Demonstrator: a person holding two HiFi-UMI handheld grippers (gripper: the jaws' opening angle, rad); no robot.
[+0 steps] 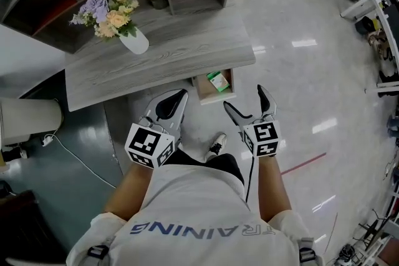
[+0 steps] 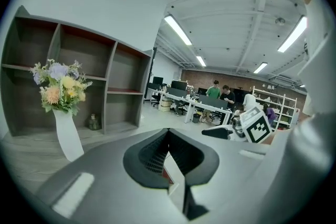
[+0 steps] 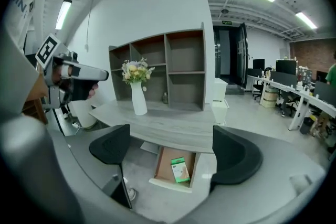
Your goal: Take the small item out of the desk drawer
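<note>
Fingers (image 3: 239,157) of the right gripper (image 3: 170,153) spread wide, empty, small green box (image 3: 180,170) well beyond them in the drawer (image 3: 163,162)

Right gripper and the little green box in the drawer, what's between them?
Nothing. In the right gripper view, the open right gripper looks straight at the green box in the drawer.

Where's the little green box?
In the head view, the green box lies in the open drawer under the desk's right end, just ahead of the right tongs.
</note>
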